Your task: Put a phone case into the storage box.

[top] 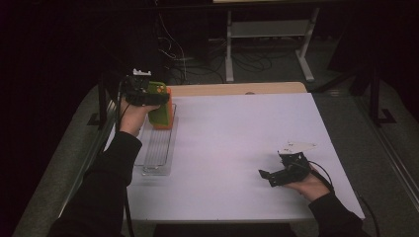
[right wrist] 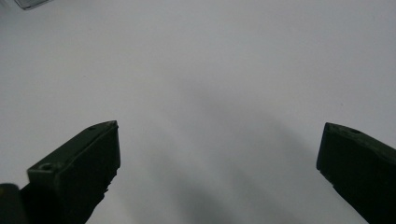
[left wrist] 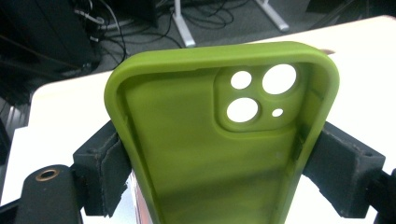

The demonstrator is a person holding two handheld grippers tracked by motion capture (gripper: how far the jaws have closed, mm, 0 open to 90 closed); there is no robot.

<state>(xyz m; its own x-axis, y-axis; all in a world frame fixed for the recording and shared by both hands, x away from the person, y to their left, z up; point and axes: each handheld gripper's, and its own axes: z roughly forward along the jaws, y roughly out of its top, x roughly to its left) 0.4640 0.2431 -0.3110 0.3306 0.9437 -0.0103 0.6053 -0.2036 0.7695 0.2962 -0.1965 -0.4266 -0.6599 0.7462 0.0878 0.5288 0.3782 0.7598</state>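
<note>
A green phone case [left wrist: 201, 140] with camera cut-outs is clamped by its two long sides between the jaws of my left gripper [left wrist: 215, 168]. In the high view the left gripper [top: 148, 98] holds the green phone case [top: 159, 114] over the far end of a clear slotted rack [top: 157, 148], right against an orange case [top: 169, 109] that stands in the rack. My right gripper [top: 269, 177] rests low over the white table near its front right, jaws wide apart. Nothing lies between the black fingers [right wrist: 84, 168], just the bare table surface.
The white table top [top: 237, 143] has a wooden strip [top: 237, 89] along its far edge. Beyond the table are a grey floor, loose cables and a white desk frame [top: 269, 44]. A black stand [top: 101, 101] rises at the table's left edge.
</note>
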